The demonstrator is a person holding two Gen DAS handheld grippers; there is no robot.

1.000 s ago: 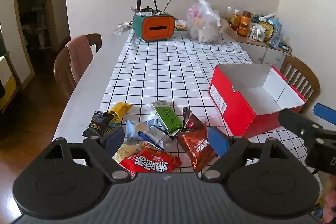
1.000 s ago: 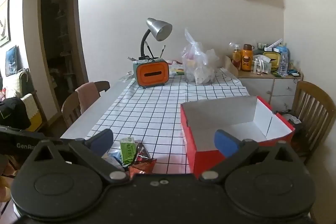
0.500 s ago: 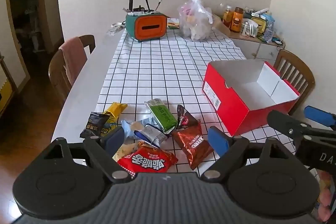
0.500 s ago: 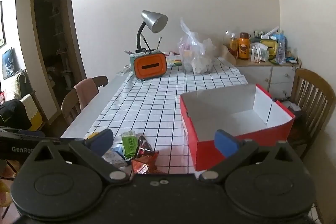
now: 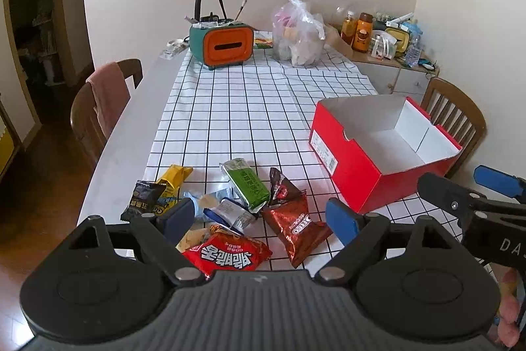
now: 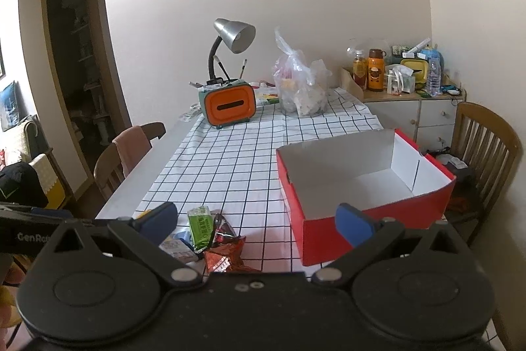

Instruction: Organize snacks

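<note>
Both the left gripper (image 5: 259, 217) and right gripper (image 6: 256, 219) gape empty over crinkled foil snack packets (image 5: 230, 216); rectangular red cardboard box (image 5: 355, 163) beside

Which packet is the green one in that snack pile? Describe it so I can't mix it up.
Start at the red box on the checked tablecloth, then look to the snack pile beside it at the table's near end. The green packet lies at the pile's far edge, next to the brown Oreo bag. It is the only green, flat, bar-shaped wrapper there.
</note>
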